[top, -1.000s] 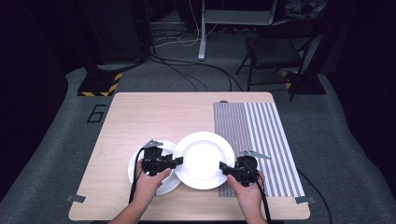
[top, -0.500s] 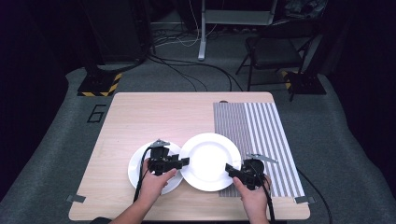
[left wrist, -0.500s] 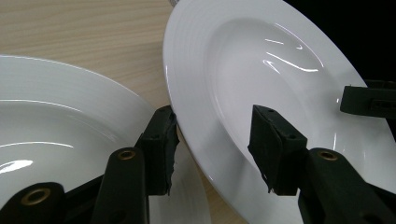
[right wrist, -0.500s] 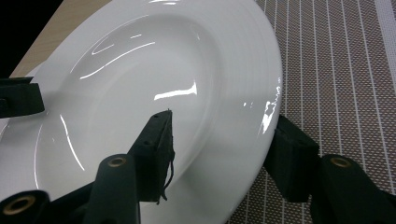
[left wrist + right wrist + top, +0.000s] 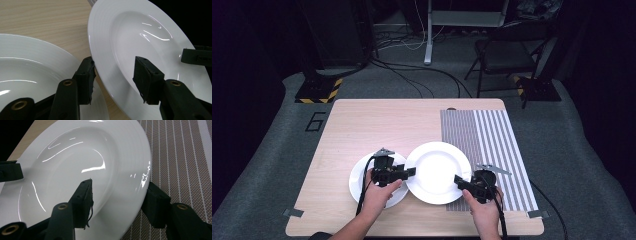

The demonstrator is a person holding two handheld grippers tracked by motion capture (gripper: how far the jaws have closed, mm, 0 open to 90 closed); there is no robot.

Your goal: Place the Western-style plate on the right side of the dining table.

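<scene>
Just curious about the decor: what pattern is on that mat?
The mat has grey and white stripes, clearest in the high view.

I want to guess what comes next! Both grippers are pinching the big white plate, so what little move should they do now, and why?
Probably carry the big round white plate a little further left and lower it. The left gripper and right gripper clamp its opposite rims, and its left edge already overlaps the second white plate on the light wooden table, so stacking it there looks likely.

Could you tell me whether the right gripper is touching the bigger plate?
Touching. In the right gripper view, the right gripper straddles the bigger plate's rim, one jaw lying on its upper face and the other beneath its edge.
</scene>
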